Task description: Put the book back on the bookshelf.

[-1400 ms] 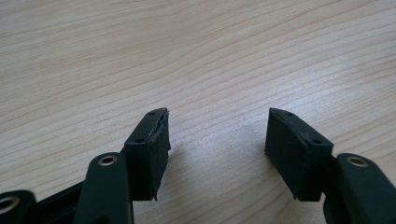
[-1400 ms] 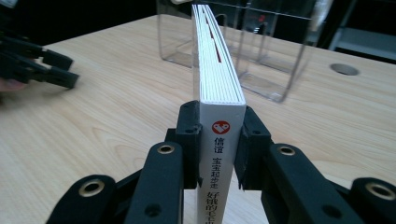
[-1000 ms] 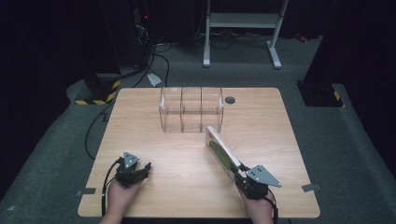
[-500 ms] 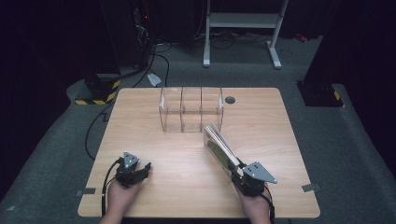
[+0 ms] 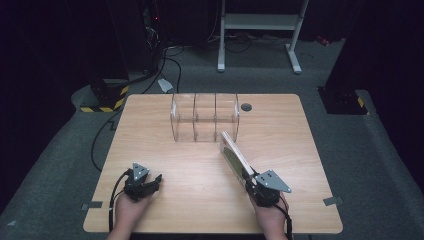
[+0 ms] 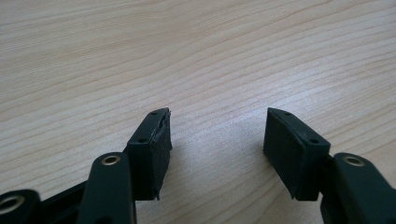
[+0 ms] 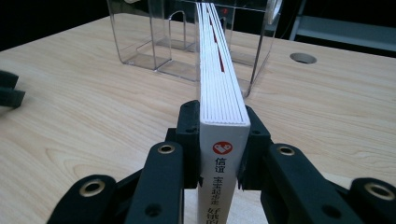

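Observation:
A thin white book (image 5: 233, 153) with a red logo on its spine (image 7: 223, 148) stands on edge, and my right gripper (image 5: 250, 176) (image 7: 223, 140) is shut on its near end. Its far end reaches toward the right compartment of a clear plastic rack (image 5: 204, 118) (image 7: 187, 37) with three slots in the middle of the wooden table (image 5: 150, 135). Near the table's front left my left gripper (image 5: 157, 179) (image 6: 215, 135) rests low over bare wood, open, with nothing between its pads.
A round cable hole (image 5: 246, 107) (image 7: 302, 58) sits in the tabletop right of the rack. Beyond the far edge are a white metal frame (image 5: 260, 22), cables (image 5: 165, 55) and a yellow-black striped block (image 5: 102, 106) on dark carpet. Tape marks (image 5: 333, 201) flank the table's front corners.
The right gripper has carried the book a little forward and left toward the rack, with the book's far end raised. The left gripper has stayed put.

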A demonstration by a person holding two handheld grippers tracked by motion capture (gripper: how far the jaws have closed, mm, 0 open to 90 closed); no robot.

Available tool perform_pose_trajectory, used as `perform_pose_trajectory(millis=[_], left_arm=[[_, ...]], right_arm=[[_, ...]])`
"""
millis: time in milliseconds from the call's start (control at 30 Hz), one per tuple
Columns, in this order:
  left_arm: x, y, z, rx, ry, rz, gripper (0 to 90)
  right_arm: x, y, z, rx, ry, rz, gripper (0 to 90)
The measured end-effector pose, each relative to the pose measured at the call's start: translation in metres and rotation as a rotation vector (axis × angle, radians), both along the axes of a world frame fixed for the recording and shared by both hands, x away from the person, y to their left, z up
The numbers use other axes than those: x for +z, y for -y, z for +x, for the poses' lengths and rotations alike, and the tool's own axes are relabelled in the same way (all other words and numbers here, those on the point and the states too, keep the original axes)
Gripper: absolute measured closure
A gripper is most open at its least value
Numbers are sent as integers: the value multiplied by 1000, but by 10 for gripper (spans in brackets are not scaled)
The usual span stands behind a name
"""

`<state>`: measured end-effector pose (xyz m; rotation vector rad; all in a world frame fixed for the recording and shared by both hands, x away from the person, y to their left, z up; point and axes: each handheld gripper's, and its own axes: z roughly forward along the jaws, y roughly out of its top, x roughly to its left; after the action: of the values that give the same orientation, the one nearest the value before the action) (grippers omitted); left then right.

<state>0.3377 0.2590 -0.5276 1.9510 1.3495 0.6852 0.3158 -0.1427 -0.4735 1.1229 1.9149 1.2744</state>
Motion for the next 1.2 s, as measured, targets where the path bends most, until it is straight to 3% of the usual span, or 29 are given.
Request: perform_pose_trajectory(millis=[167,300,867,1100,1200], left_arm=[[0,0,1,3,3,-3,414],[0,0,0,0,3,6,416],[0,0,0,1,4,6,420],[0,0,0,2,-1,3,419],[0,-2,2,1,-16,-32,413]], right_arm=[[10,-2,6,-10,-11,10,748],[23,-8,15,-31,-3,-12,749],[45,-23,50,-90,53,-5,749],[48,-32,69,-120,45,2,749],[49,-39,81,-131,51,-10,749]])
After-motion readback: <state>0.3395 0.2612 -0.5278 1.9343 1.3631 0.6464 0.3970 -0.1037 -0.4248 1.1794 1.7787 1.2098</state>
